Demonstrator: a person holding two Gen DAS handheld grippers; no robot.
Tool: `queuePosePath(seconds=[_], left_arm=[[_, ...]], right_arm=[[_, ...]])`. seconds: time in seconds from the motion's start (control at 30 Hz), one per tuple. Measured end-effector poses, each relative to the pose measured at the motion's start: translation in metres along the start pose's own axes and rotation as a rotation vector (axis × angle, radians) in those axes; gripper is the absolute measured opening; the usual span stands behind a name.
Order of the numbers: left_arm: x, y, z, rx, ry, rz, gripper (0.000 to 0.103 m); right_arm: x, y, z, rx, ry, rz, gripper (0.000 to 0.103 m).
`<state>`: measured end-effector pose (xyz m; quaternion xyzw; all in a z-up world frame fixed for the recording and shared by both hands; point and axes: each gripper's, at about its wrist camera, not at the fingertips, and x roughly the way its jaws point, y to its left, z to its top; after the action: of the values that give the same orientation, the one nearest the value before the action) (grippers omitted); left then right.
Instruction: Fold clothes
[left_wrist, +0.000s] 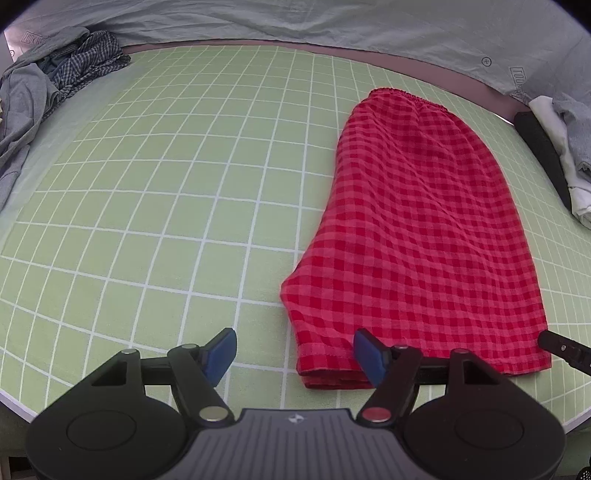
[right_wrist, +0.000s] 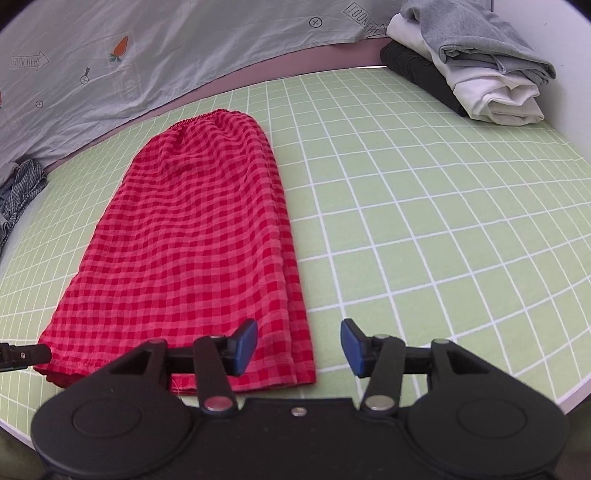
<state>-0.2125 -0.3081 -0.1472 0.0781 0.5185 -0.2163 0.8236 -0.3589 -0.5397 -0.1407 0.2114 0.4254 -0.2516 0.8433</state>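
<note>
Red checked shorts (left_wrist: 413, 229) lie flat on the green grid mat (left_wrist: 166, 203), folded lengthwise, elastic waistband at the far end and hem at the near edge. My left gripper (left_wrist: 295, 356) hovers open over the near left hem corner, nothing between its blue pads (left_wrist: 221, 354). In the right wrist view the same shorts (right_wrist: 192, 236) stretch away on the mat (right_wrist: 424, 221), and my right gripper (right_wrist: 299, 345) stands open over the near right hem corner, holding nothing. Each gripper's black tip shows at the edge of the other view.
A heap of unfolded grey and checked clothes (left_wrist: 55, 81) sits at the mat's far left. A stack of folded grey, white and black garments (right_wrist: 472, 62) rests at the far right corner. A grey printed sheet (right_wrist: 129, 55) lies behind the mat. The table edge is close below both grippers.
</note>
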Motion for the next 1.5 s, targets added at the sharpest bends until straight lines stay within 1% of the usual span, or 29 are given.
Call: queuePosePath(seconds=[0.07, 0.23, 0.3, 0.37, 0.43, 0.47, 0.5, 0.53, 0.57, 0.6, 0.63, 0.7, 0.73, 0.77, 0.8, 0.87, 0.9, 0.97, 1.03, 1.1, 1.2, 1.37, 1.5], left_arm=[[0.005, -0.003, 0.000, 0.018, 0.009, 0.009, 0.078], [0.016, -0.009, 0.000, 0.022, 0.054, -0.021, 0.078], [0.018, -0.015, 0.000, 0.050, 0.065, -0.021, 0.078], [0.020, -0.018, 0.001, 0.064, 0.075, -0.038, 0.078], [0.023, -0.021, 0.002, 0.062, 0.084, -0.054, 0.078], [0.024, -0.022, 0.002, 0.065, 0.087, -0.057, 0.078], [0.025, -0.025, 0.003, 0.077, 0.091, -0.053, 0.077], [0.025, -0.028, 0.003, 0.096, 0.092, -0.046, 0.076], [0.024, -0.030, 0.003, 0.118, 0.090, -0.043, 0.071], [0.024, -0.033, 0.002, 0.135, 0.088, -0.047, 0.065], [0.023, -0.035, 0.001, 0.146, 0.085, -0.054, 0.063], [0.021, -0.037, 0.000, 0.164, 0.079, -0.060, 0.053], [0.021, -0.038, 0.000, 0.171, 0.076, -0.061, 0.050], [0.020, -0.039, 0.000, 0.177, 0.074, -0.064, 0.042], [0.020, -0.039, 0.000, 0.181, 0.072, -0.068, 0.029], [0.018, -0.038, 0.000, 0.187, 0.077, -0.099, 0.011], [0.016, -0.039, 0.000, 0.188, 0.076, -0.112, 0.009], [0.008, -0.040, -0.001, 0.201, 0.057, -0.115, 0.009], [-0.004, -0.039, 0.000, 0.200, 0.029, -0.128, 0.009], [-0.018, -0.034, 0.005, 0.169, -0.004, -0.149, 0.009], [-0.034, -0.029, 0.018, 0.133, -0.061, -0.161, 0.009], [-0.054, -0.031, 0.049, 0.105, -0.161, -0.169, 0.009], [-0.057, -0.034, 0.075, 0.102, -0.208, -0.169, 0.009]], right_arm=[[0.006, 0.002, -0.001, -0.017, 0.015, 0.004, 0.062], [0.015, 0.007, -0.004, -0.036, 0.040, 0.012, 0.062], [0.016, 0.008, -0.005, -0.032, 0.035, 0.014, 0.062], [0.016, 0.010, -0.004, -0.036, 0.033, 0.015, 0.062], [0.017, 0.012, -0.004, -0.043, 0.037, 0.018, 0.060], [0.018, 0.012, -0.004, -0.046, 0.040, 0.023, 0.057], [0.018, 0.013, -0.005, -0.047, 0.043, 0.030, 0.051], [0.018, 0.014, -0.005, -0.051, 0.043, 0.036, 0.049], [0.018, 0.015, -0.005, -0.057, 0.041, 0.035, 0.049], [0.018, 0.016, -0.004, -0.063, 0.038, 0.034, 0.046], [0.017, 0.017, -0.004, -0.070, 0.036, 0.034, 0.044], [0.017, 0.018, -0.005, -0.073, 0.036, 0.044, 0.036], [0.016, 0.018, -0.005, -0.073, 0.036, 0.050, 0.033], [0.016, 0.019, -0.005, -0.074, 0.036, 0.057, 0.028], [0.016, 0.019, -0.005, -0.074, 0.037, 0.063, 0.022], [0.015, 0.020, -0.006, -0.075, 0.037, 0.075, 0.016], [0.015, 0.020, -0.006, -0.075, 0.038, 0.082, 0.012], [0.012, 0.020, -0.006, -0.075, 0.029, 0.093, 0.007], [0.001, 0.020, -0.005, -0.081, -0.007, 0.097, 0.006], [-0.012, 0.019, 0.000, -0.084, -0.050, 0.105, 0.006], [-0.027, 0.017, 0.010, -0.078, -0.106, 0.120, 0.005], [-0.036, 0.014, 0.036, -0.039, -0.169, 0.167, 0.004], [-0.037, 0.016, 0.061, -0.021, -0.215, 0.197, 0.004]])
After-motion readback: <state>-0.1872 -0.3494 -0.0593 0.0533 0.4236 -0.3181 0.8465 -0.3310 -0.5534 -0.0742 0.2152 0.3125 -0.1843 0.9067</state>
